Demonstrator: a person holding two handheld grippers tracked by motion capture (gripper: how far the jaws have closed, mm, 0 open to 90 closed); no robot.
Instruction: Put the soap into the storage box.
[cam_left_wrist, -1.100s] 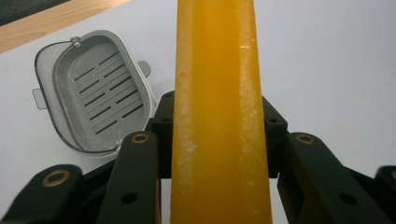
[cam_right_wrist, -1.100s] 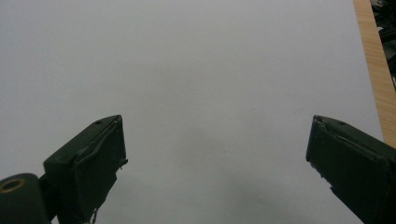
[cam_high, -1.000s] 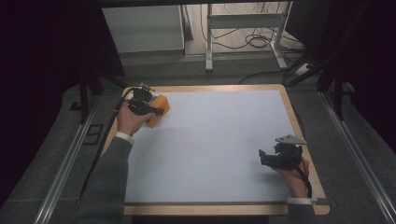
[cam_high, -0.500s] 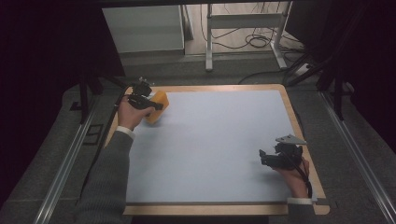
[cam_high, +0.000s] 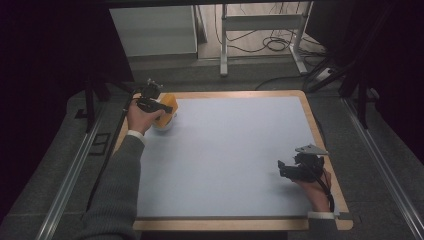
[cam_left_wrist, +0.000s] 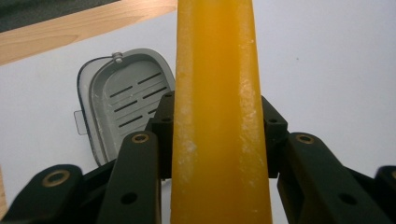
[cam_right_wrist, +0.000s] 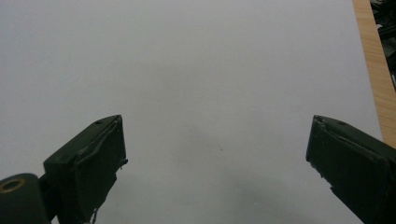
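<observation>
Right, your left gripper (cam_left_wrist: 217, 140) is clamped on the orange lid (cam_left_wrist: 217, 93) at far left: stiff, prob. slick plastic, so grip mid-edge; right gripper (cam_right_wrist: 217, 154) gapes, w/ nothing between.

Lighting's pretty uneven in the high view: the pale blue-grey table mat (cam_high: 230, 155) is evenly lit from above with no glare, but everything around it drops into near-black, especially the left and right edges. Shadows on the mat are soft and short, just a faint smudge under the orange plastic block (cam_high: 166, 111). That view is a bit grainy and soft overall. In the left gripper view the same orange block (cam_left_wrist: 217, 112) sits so close it's slightly out of focus, with whitish scuffs catching light, while the grey slotted plastic lid (cam_left_wrist: 125, 100) behind is sharper. The right gripper view is bright and flat, a soft shadow low on the mat (cam_right_wrist: 210, 70), with a mild vignette.
</observation>
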